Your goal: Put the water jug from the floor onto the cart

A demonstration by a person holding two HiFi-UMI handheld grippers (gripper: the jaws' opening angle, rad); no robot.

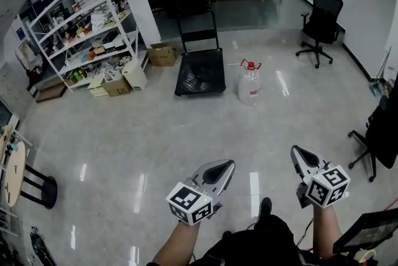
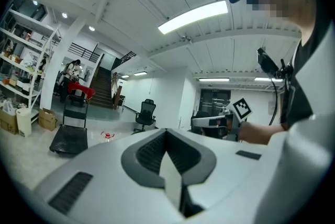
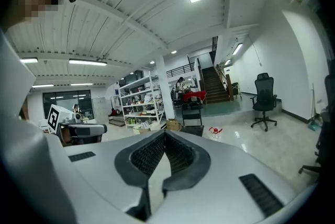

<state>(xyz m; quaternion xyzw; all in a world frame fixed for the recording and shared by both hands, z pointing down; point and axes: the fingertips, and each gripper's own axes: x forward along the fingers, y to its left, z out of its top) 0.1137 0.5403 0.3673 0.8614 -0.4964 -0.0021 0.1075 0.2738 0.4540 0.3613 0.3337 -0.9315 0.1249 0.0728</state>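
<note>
Water jug location: The water jug (image 1: 250, 83) stood upright on the floor at the far centre, just right of the cart (image 1: 200, 71). It showed a clear body and a red cap with a red handle. Nothing touched it.
Cart location: The flatbed cart stood far from me with its push handle on the far side. I could not tell whether the pale patches on its dark deck were objects or glare.
Left tongs: My left gripper (image 1: 219, 173) was near and low, pointing toward the jug. Its jaws were closed together with nothing between them.
Right tongs: My right gripper (image 1: 303, 160) was near, to the right of the left one. Its jaws were fully closed and empty.
Separation: Both grippers were well apart from the jug, with bare floor between.
Completed: By my judgement, none of the task. The jug was not yet lifted.
Remaining: I had to close the gap, open the jaws, grip the jug at its handle or neck, lift it, move it left over the deck, set it down and release it.
Surroundings: A shelving unit (image 1: 87, 28) stood far left and an office chair (image 1: 320, 19) far right.
</note>
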